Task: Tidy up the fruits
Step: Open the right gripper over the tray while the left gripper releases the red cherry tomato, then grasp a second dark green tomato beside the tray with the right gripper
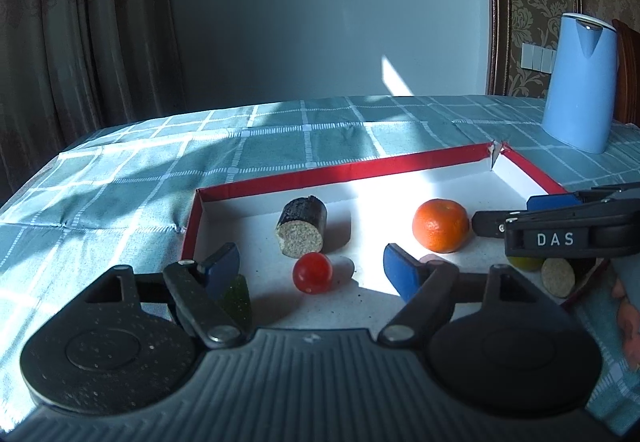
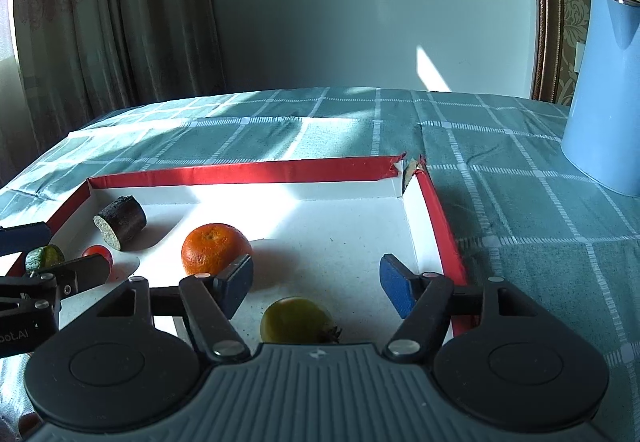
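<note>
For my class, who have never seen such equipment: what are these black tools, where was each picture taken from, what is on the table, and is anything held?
Each picture comes from a camera riding on a hand-held gripper, a two-fingered clamp a person carries, one per hand. One view looks along the left hand-held gripper, the other along the right hand-held gripper; each also shows in the other's view.

On the checked tablecloth sits a red-edged tray holding an orange, a red tomato, a dark cut roll, a yellow-green fruit and a small green fruit. A blue kettle stands beyond.

Both grippers are open; nothing is held.
</note>
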Demonstrator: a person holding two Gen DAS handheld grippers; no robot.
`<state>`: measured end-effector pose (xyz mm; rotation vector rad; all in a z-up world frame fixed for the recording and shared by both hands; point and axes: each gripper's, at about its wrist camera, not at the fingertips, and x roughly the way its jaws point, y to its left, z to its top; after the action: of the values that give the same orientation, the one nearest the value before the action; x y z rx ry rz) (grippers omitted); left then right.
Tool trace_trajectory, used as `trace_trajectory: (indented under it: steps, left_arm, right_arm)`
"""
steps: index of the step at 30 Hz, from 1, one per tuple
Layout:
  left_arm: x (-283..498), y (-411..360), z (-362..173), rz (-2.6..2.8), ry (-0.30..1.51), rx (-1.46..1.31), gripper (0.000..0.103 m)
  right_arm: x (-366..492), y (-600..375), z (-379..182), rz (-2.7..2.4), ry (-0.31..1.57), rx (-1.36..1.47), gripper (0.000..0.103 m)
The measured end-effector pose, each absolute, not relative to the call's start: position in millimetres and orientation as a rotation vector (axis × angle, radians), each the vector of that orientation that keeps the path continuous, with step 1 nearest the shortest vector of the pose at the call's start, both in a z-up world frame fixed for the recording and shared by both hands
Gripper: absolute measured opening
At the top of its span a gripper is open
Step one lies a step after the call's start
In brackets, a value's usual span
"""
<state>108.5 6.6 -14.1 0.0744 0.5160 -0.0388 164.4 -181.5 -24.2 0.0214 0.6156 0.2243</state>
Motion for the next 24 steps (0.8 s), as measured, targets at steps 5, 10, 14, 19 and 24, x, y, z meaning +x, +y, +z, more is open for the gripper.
trace_trajectory:
  steps: [5,10,14,19,24]
  left_arm:
    - [91.0,13.3,-10.2,-0.028,0.480,0.065,0.090]
    - [71.2,18.9,-9.5,-0.047,0.453,0.043,0.095]
    - [60.0,21.4,-8.7,-0.068,0.447,0.033,0.095]
    - [27.8,29.7,-3.5,-0.103,0.408,0.001,0.097]
    - [6.0,33.8,-12.1,-0.092,0.414,0.037,0.100]
  right_arm:
    - [155.0,-186.5,-20.5,0.230,0.602,0.052,0.070]
    - [140.9,-185.1,-15.8,0.226,0.560,0.043,0.070]
    - [127.4,-182.9,-10.9,0.224,0.520,0.034,0.070]
    - [109.1,-189.1,-5.1,0.265,0.481,0.086,0.077]
    - [84.2,-191.5,-1.2,0.347,0.467,0.096,0.077]
